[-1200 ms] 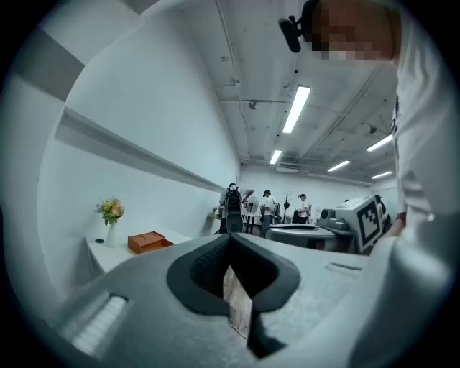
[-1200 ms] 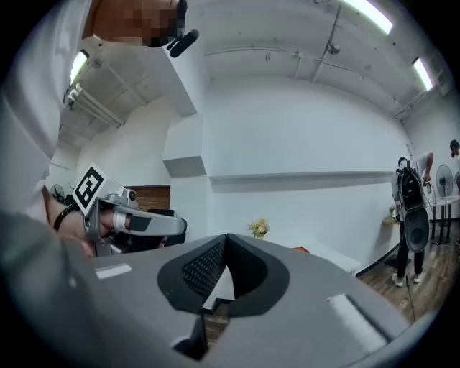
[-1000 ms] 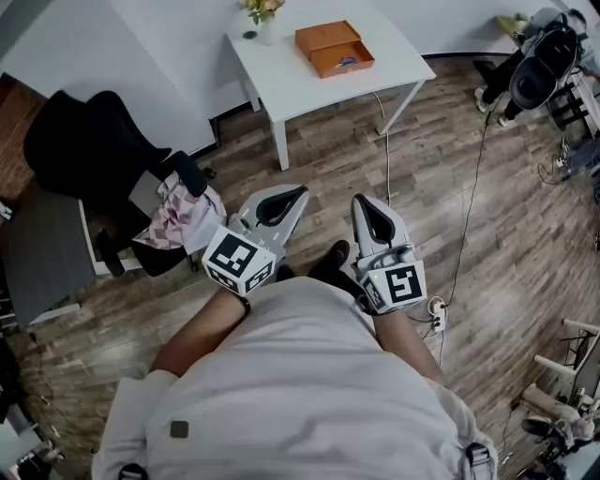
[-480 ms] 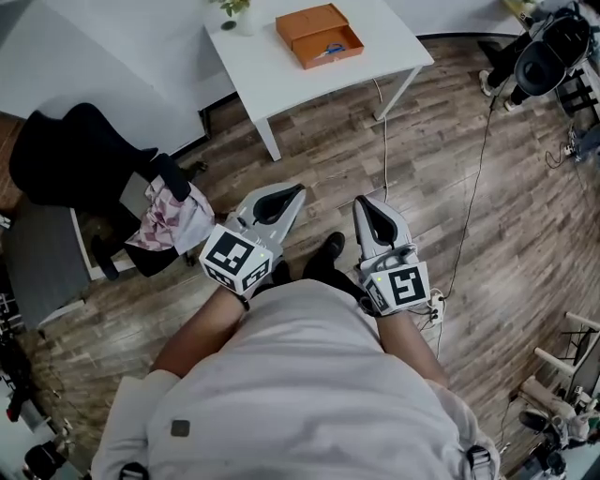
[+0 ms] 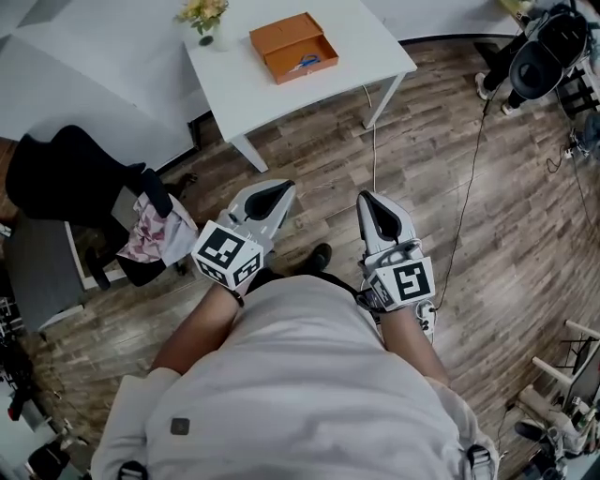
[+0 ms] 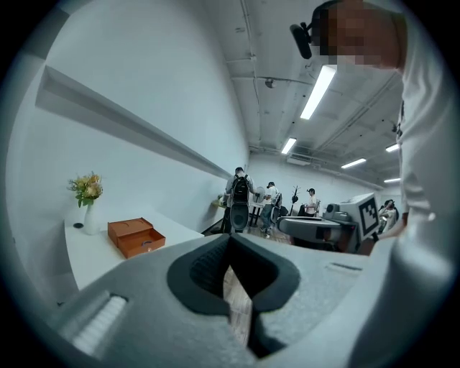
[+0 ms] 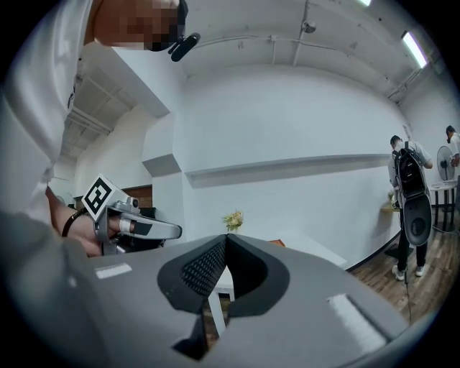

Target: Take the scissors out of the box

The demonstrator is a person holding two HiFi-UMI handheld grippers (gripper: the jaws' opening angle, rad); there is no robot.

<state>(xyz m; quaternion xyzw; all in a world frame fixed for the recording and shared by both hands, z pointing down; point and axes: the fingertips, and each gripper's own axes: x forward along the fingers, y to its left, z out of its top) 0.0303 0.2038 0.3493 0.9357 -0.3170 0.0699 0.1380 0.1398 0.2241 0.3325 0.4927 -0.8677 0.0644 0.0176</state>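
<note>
At the white table's point(image 5: 281, 98) middle, the orange box point(image 5: 281, 36) lies open, scissors point(image 5: 305, 63) inside. Left gripper point(image 5: 280, 186) and right gripper point(image 5: 365, 198) jaws closed; nothing held.

Floor point(image 5: 487, 216): matt grey-brown wood planks. Table point(image 5: 281, 98): smooth white top. Box point(image 5: 277, 31): matt orange card.

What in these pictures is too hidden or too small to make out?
- Scissors: head view, too small, just a bluish speck in the open box.
- The box again: right gripper view, nearly all hidden behind the right tool.
- Flowers: head view, cut off by the top edge.
</note>
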